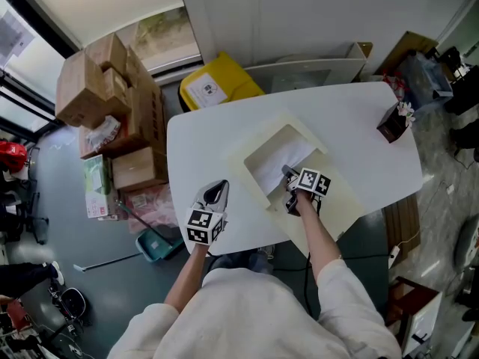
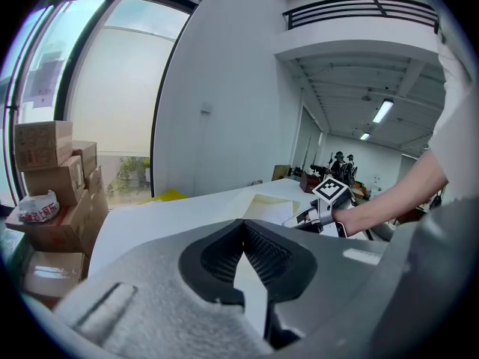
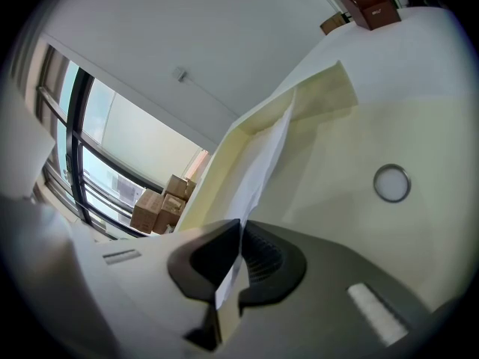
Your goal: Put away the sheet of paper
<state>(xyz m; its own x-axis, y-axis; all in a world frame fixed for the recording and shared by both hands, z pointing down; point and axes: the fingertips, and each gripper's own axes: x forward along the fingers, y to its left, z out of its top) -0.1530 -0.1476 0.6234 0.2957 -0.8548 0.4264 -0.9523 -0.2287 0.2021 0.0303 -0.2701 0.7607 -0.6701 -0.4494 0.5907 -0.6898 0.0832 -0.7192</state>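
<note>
A pale yellow folder (image 1: pixel 254 149) lies open on the white table (image 1: pixel 352 126). A white sheet of paper (image 1: pixel 283 158) rests in its pocket. My right gripper (image 1: pixel 287 173) is shut on the sheet's near edge; in the right gripper view the sheet (image 3: pixel 266 152) runs up from the closed jaws (image 3: pixel 238 226) into the folder (image 3: pixel 329 163). A round snap (image 3: pixel 391 182) sits on the folder's flap. My left gripper (image 1: pixel 218 188) hovers over the table's near left part, apart from the folder. Its jaws (image 2: pixel 242 226) meet at the tips with nothing between them.
A small brown box (image 1: pixel 392 123) stands at the table's far right corner. Cardboard boxes (image 1: pixel 112 88) are stacked on the floor to the left, and a yellow bin (image 1: pixel 218 83) stands behind the table. A blue dustpan (image 1: pixel 153 244) lies on the floor near the table's left edge.
</note>
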